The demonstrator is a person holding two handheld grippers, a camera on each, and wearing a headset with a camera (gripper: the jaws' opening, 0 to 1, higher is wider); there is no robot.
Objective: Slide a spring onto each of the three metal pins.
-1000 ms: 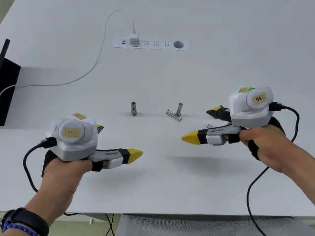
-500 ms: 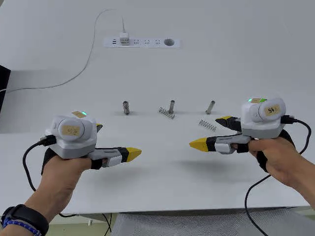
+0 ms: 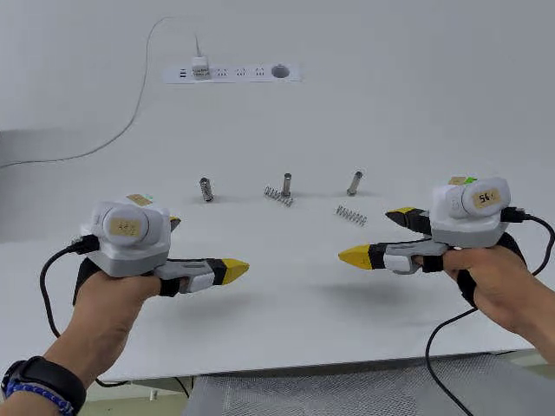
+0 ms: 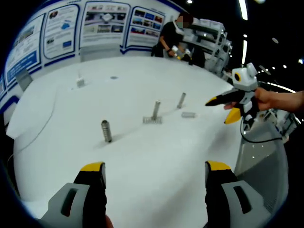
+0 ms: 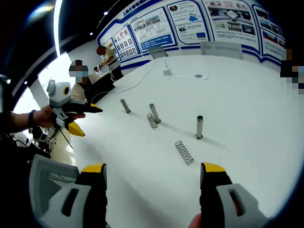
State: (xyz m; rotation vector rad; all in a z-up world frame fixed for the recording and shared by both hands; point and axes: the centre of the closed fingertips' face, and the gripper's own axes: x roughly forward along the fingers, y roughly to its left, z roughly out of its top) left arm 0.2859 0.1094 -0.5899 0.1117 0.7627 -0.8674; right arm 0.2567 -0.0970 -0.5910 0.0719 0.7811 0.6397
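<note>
Right tongs (image 5: pixel 153 167) back, loose spring (image 5: pixel 184 152) ahead

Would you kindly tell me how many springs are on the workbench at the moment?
3. The left spring stands upright, seemingly already mounted; the middle spring lies at the middle pin's foot; the right spring lies loose before the right pin.

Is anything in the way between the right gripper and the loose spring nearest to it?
No, nothing visible. The right gripper is open, and the loose spring lies ahead of it on bare table, near an empty pin.
</note>
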